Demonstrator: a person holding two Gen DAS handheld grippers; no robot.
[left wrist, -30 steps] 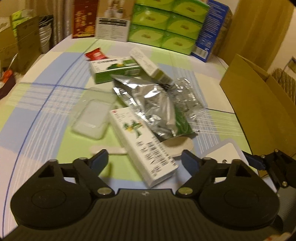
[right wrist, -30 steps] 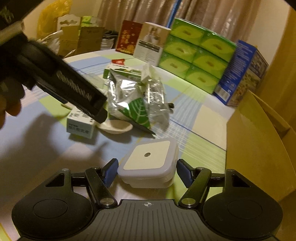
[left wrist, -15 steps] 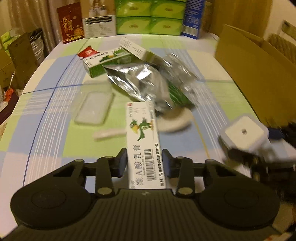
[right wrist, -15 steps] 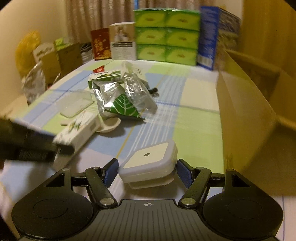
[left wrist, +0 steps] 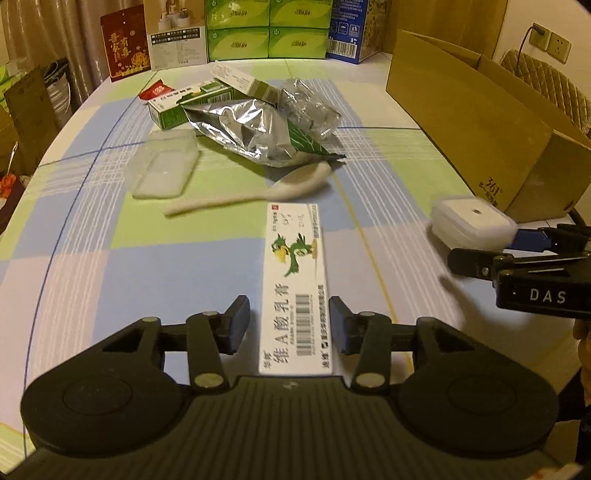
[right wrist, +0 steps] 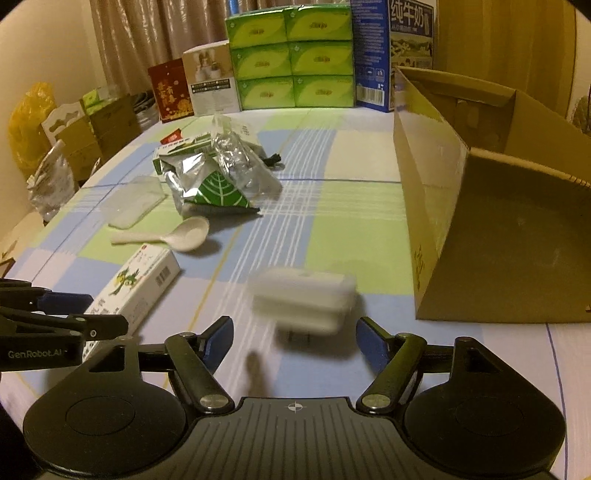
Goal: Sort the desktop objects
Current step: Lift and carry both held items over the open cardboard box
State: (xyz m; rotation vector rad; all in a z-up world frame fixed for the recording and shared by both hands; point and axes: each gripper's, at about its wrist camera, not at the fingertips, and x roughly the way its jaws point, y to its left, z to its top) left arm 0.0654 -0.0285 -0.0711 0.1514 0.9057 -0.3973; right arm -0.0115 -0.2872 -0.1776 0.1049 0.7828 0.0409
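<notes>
A long white box with a green bird print (left wrist: 295, 273) lies flat on the checked tablecloth between the jaws of my left gripper (left wrist: 288, 325). Those jaws are opening, and a gap shows beside the left pad. In the right wrist view a white square lidded container (right wrist: 303, 299) is blurred just ahead of my right gripper (right wrist: 295, 339). Its jaws are opening too, with space on both sides of the container. The container (left wrist: 471, 221) sits close to the near corner of the open cardboard box (right wrist: 498, 229).
A white spoon (left wrist: 288, 184), a silver foil bag (left wrist: 251, 133), a clear plastic tray (left wrist: 164, 170) and green-white cartons (left wrist: 184, 103) lie mid-table. Green tissue boxes (left wrist: 266, 29) and a blue carton (right wrist: 373, 55) line the far edge. The cardboard box (left wrist: 480, 122) fills the right side.
My left gripper closed around the bird-print box, turned it lengthwise toward me, then loosened. My right gripper carried the white container toward the cardboard box and widened; the container now blurs, free of the pads.
</notes>
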